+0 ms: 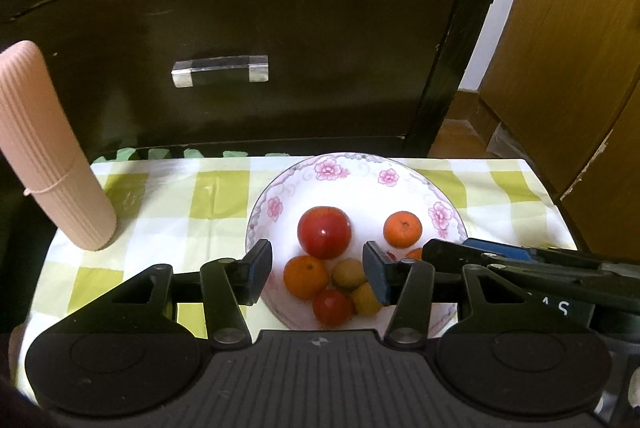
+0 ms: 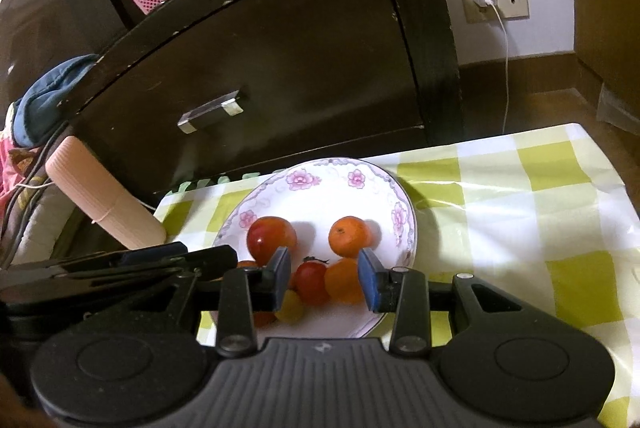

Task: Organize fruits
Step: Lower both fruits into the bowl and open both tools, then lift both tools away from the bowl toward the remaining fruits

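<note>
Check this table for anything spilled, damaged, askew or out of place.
Nothing is spilled: every fruit sits inside the white floral-rimmed bowl on the green-and-white checked tablecloth. Two oddities: the ribbed pink cylinder looks tilted, though the fisheye lens may exaggerate it, and the dark wooden cabinet behind has chipped edges.

Bowl sits on the table against its far edge, about mid-width. All fruit is in the bowl: apple at centre, one orange to its right, apart from it. Cluster toward the near rim: second orange at left, two small fruits touching at right, tomato nearest. Ribbed cylinder stands tilted at the table's far-left corner. Cabinet right behind the far edge. Both grippers hang over the bowl's near rim, left gripper beside right gripper.
</note>
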Motion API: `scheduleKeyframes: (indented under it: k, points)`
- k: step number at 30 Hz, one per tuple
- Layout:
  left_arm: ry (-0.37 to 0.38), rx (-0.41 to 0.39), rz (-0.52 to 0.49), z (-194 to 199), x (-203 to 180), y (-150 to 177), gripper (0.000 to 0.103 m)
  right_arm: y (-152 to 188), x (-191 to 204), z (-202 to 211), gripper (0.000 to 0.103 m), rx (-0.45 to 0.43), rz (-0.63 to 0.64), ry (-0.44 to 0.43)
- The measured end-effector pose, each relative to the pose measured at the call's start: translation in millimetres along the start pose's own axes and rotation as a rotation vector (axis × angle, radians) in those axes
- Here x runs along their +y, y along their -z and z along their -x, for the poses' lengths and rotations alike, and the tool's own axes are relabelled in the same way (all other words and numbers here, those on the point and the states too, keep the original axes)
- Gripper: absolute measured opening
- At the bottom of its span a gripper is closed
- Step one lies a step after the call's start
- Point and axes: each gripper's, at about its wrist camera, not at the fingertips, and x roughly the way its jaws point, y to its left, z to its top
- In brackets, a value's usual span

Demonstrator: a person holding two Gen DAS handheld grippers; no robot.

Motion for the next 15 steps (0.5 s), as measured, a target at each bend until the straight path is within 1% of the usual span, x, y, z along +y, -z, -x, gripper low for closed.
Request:
scheduleKeyframes:
  k: [5, 15]
  points:
    - [-0.001, -0.005, -0.006, 12, 2, 5, 0.06, 6, 6, 10, 0.036, -0.003, 0.014, -0.002]
    - [0.005, 0.013, 0.001, 27, 5, 18, 0.061, 19, 16, 25, 0.036, 0.028, 0.031, 0.001]
